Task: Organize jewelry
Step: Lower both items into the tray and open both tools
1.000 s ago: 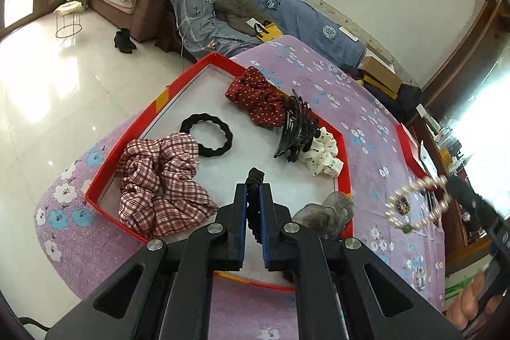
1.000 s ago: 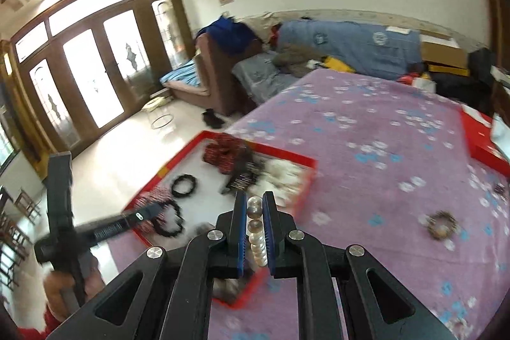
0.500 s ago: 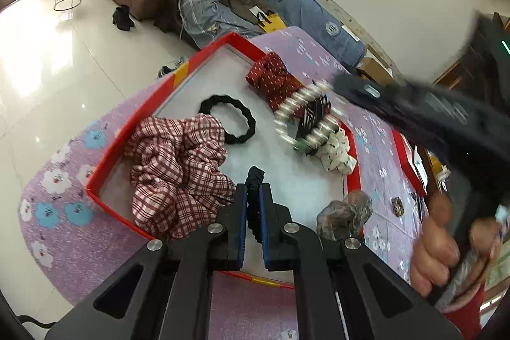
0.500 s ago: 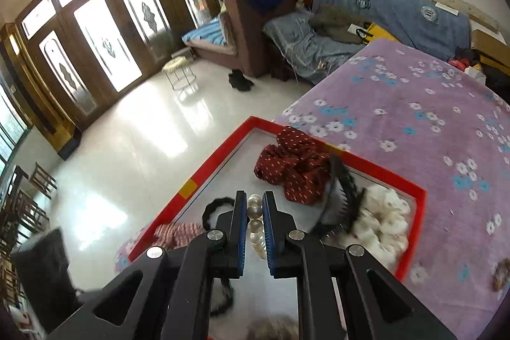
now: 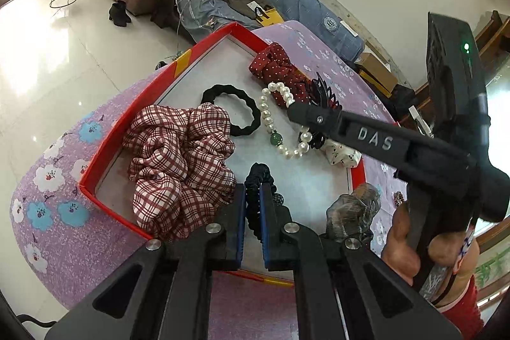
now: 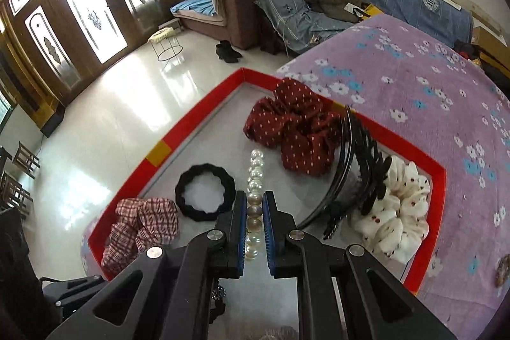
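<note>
Now the right gripper is pinching the pearl bracelet over the red tray; the beads are looking hard and slippery. The left gripper is squeezing a soft black scrunchie near the tray's front edge; holding its middle is working.

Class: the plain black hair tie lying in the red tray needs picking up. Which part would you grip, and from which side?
Probably from above. The black hair tie lies flat and open on the red tray; pinch its band on the arc facing away from the plaid scrunchie.

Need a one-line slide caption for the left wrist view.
Right gripper lowers a pearl bracelet into the red tray of scrunchies.
</note>
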